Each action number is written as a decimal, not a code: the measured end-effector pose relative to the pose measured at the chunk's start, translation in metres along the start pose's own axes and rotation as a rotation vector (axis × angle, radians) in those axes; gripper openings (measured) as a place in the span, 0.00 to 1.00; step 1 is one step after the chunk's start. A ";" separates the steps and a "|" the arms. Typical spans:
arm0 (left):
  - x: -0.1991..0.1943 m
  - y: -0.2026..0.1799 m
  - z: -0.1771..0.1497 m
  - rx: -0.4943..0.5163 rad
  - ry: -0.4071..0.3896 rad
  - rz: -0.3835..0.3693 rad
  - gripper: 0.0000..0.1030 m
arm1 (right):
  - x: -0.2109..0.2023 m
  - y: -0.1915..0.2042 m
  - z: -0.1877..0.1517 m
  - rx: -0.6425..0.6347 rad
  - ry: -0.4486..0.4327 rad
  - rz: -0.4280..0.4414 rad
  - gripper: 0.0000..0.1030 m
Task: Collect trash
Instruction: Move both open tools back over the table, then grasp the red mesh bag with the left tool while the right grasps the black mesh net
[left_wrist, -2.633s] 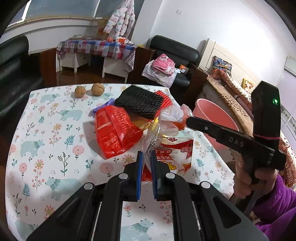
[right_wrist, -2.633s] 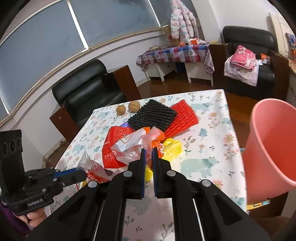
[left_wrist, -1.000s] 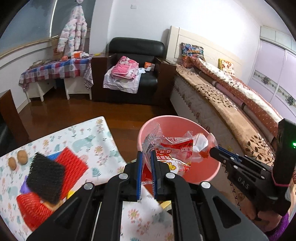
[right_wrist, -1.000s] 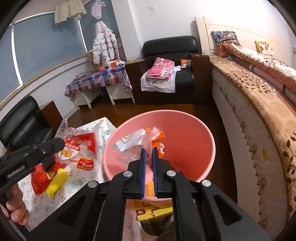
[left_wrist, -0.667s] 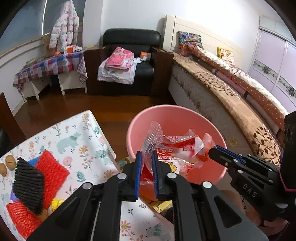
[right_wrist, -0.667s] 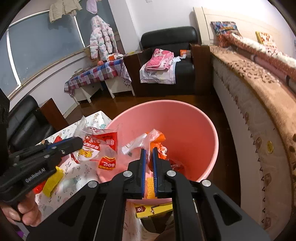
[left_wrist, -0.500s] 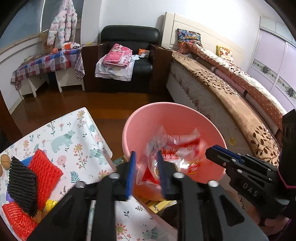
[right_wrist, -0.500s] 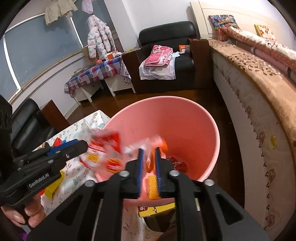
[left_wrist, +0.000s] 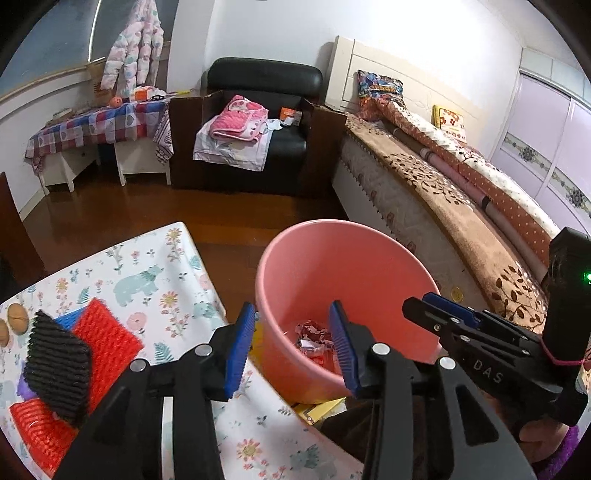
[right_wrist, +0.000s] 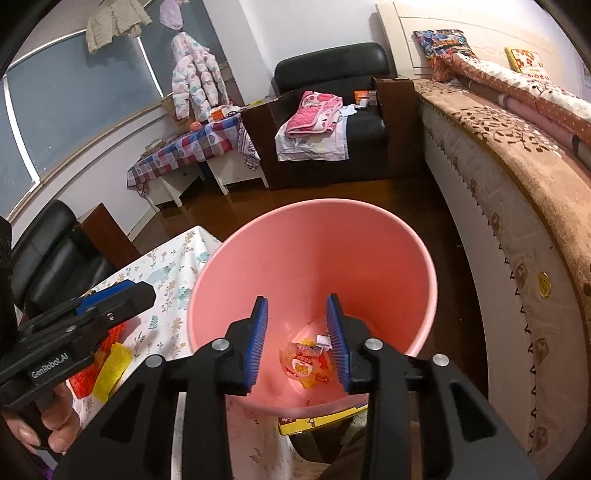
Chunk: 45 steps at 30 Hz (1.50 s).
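A pink bucket (left_wrist: 354, 258) (right_wrist: 314, 243) stands on the floor beside the table. Snack wrappers (right_wrist: 308, 363) (left_wrist: 314, 338) lie at its bottom. My left gripper (left_wrist: 293, 341) is open and empty, held over the bucket's near rim. My right gripper (right_wrist: 297, 338) is open and empty, right above the bucket's mouth. Each gripper shows in the other's view, the right (left_wrist: 454, 319) and the left (right_wrist: 110, 299). On the table lie a black mesh pad (left_wrist: 59, 365), red mesh wrappers (left_wrist: 105, 343) and a yellow wrapper (right_wrist: 112, 369).
The table (left_wrist: 159, 273) has a floral cloth and two walnuts (left_wrist: 16, 314) at its far left. A yellow box (right_wrist: 317, 417) lies on the floor under the bucket. A bed (left_wrist: 461, 206) runs along the right. A black armchair (left_wrist: 266, 92) stands behind.
Both grippers opened over the bucket. The red snack bag and the clear-and-orange bag fell from them into the bucket.
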<state>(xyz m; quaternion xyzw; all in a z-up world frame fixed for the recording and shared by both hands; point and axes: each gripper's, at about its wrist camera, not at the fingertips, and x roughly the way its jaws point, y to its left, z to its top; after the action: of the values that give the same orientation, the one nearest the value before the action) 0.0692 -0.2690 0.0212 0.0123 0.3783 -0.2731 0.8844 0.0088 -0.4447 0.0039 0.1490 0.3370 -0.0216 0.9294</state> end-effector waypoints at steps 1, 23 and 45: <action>-0.005 0.003 -0.002 -0.004 -0.005 0.002 0.40 | -0.001 0.003 0.000 -0.006 0.000 0.003 0.33; -0.135 0.112 -0.075 -0.173 -0.095 0.211 0.47 | -0.002 0.158 -0.045 -0.289 0.083 0.199 0.33; -0.159 0.162 -0.119 -0.252 -0.067 0.324 0.47 | 0.024 0.226 -0.057 -0.392 0.136 0.221 0.33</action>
<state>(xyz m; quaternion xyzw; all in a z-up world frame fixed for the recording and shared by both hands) -0.0198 -0.0280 0.0137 -0.0469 0.3728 -0.0778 0.9235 0.0243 -0.2112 0.0063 0.0025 0.3784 0.1563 0.9124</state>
